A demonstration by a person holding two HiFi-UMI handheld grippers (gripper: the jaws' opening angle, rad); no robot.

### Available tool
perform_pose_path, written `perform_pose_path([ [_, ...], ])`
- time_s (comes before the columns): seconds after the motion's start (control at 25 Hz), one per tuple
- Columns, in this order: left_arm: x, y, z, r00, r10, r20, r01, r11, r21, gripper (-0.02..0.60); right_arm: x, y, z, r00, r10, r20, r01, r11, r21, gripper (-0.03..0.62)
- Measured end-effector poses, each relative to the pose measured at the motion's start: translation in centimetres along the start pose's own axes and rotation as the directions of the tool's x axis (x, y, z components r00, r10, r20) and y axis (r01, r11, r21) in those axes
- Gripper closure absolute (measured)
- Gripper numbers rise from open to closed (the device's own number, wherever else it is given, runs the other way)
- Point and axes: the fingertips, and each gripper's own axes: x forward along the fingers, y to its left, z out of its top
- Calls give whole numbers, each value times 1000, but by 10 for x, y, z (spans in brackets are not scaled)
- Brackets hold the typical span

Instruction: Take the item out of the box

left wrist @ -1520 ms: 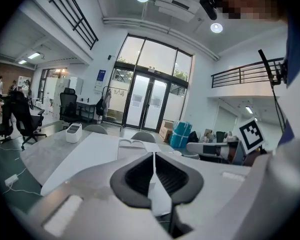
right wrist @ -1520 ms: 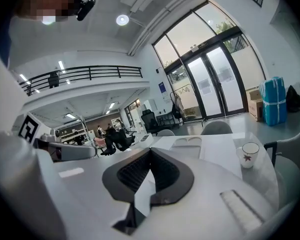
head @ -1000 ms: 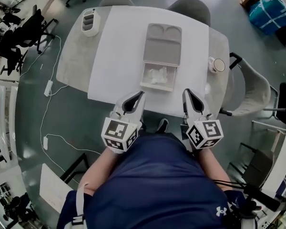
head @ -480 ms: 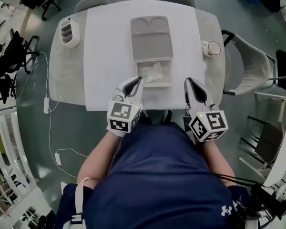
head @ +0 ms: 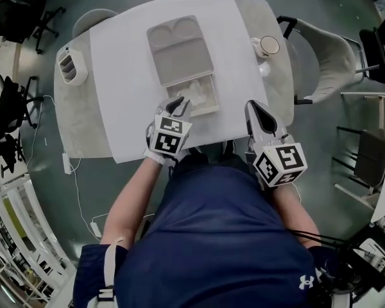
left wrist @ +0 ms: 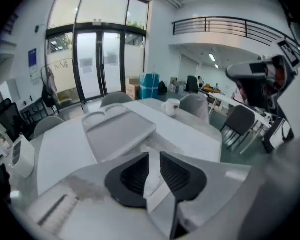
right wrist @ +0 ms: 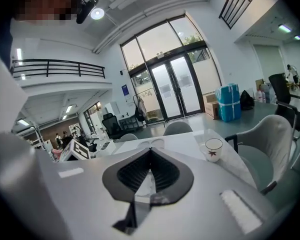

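Box w/ item, clearest in head view

Left gripper jaws opening, empty, right gripper jaws together

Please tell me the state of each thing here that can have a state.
box: open, lid folded back flat.
item: lying inside the box, not gripped.
left gripper: jaws opening, gripping nothing.
right gripper: jaws together, empty.
mug: upright.
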Motion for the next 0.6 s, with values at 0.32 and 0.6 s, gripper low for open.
perform_pose_path([
  [0.32, 55, -7, -34, 959, -42, -281, 70, 994, 90, 499, -18, -23, -14, 998, -58, -15, 59, 997, 57, 592],
  [0.6, 79, -7, -42, 928, -44, -369, 87, 991, 99, 482, -32, -29, -23, 997, -73, -23, 75, 995, 72, 592],
])
